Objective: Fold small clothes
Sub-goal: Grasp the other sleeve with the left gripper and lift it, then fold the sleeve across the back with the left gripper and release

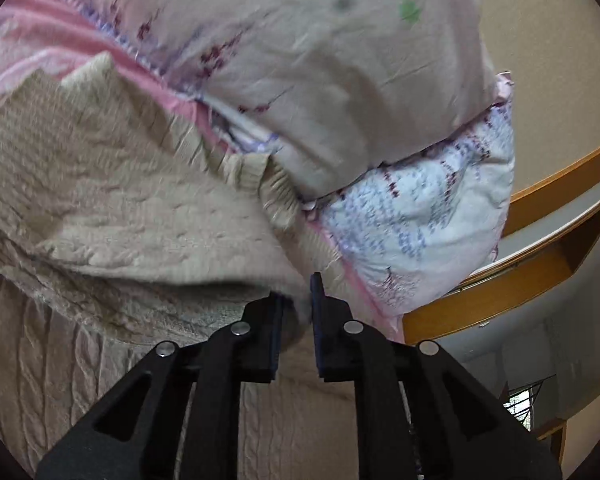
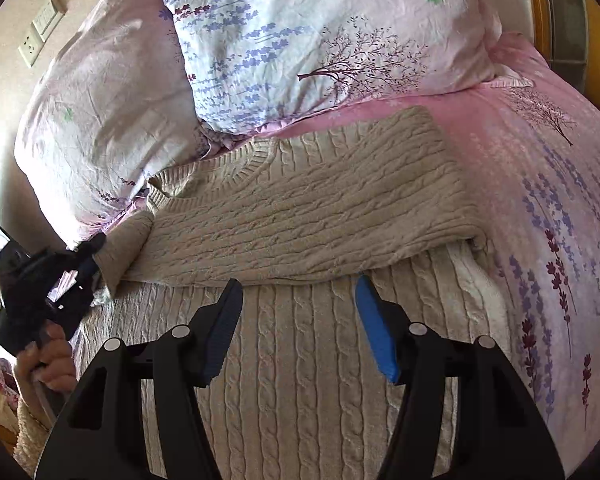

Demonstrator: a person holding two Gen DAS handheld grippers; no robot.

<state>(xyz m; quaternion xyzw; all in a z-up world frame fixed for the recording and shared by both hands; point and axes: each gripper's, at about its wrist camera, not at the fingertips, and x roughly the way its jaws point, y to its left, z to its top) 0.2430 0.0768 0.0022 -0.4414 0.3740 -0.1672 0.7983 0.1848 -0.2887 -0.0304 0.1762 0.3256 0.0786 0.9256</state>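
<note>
Right wrist view: I see the sweater [image 2: 300, 216] on the bed [image 2: 540, 160] with sleeves folded across; my left gripper [image 2: 90, 268] pinches a cuff, right gripper [image 2: 300, 304] jaws wide, empty. Body fold remains.

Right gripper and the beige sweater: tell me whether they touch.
Cannot tell. In the right wrist view the right gripper has open jaws over the sweater; no gap or contact shows plainly.

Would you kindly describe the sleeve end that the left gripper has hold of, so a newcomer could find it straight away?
Start at the pink floral bed with its two pillows. A beige cable-knit sweater lies on it, one sleeve folded across the chest. Follow that sleeve to its cuff, near the wall side, pinched by the left gripper: the only part lifted off the sweater.
</note>
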